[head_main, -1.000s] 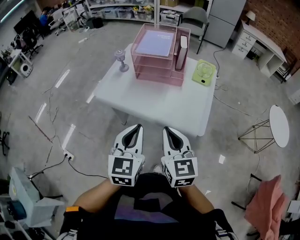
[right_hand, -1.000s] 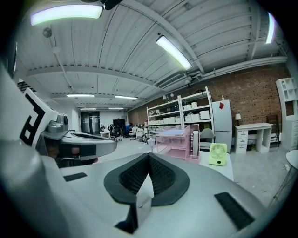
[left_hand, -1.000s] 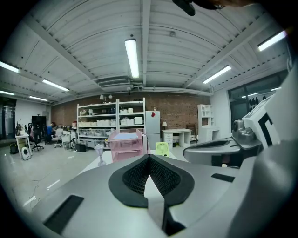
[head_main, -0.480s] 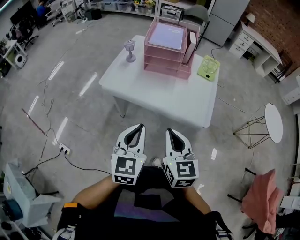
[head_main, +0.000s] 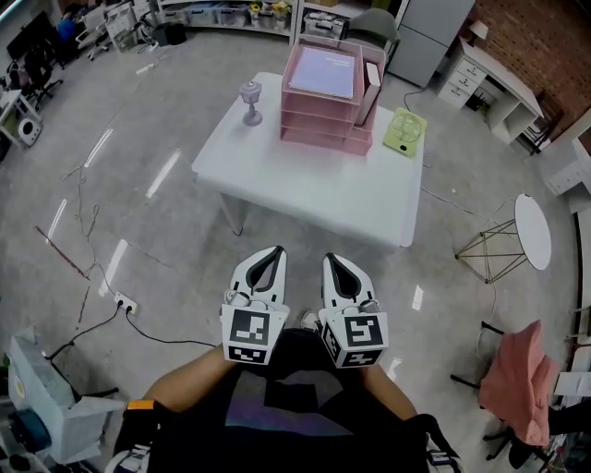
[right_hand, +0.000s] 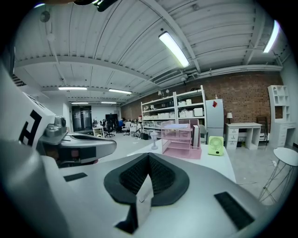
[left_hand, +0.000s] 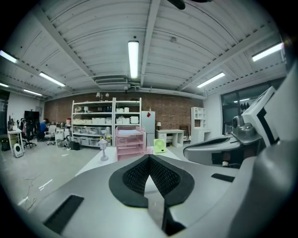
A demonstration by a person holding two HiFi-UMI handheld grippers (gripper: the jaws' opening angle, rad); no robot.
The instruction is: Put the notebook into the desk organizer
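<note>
Table (head_main: 314,199) front bare; desk organizer (head_main: 319,115), fan (head_main: 404,132), grey ornament (head_main: 250,100) along far edge.

A white table (head_main: 314,194) stood ahead of me. A green fan (head_main: 404,131) sat at its far right corner and a small grey stemmed object (head_main: 250,100) at its far left. Right of the table was a round side table (head_main: 533,231), beyond it shelves (head_main: 231,11), and left of it a floor socket (head_main: 123,302).

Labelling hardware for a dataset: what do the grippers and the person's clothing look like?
The left gripper and right gripper are white, tapered shells with black ribbed pads and a black-and-white marker cube behind each. The person wears a dark top.
</note>
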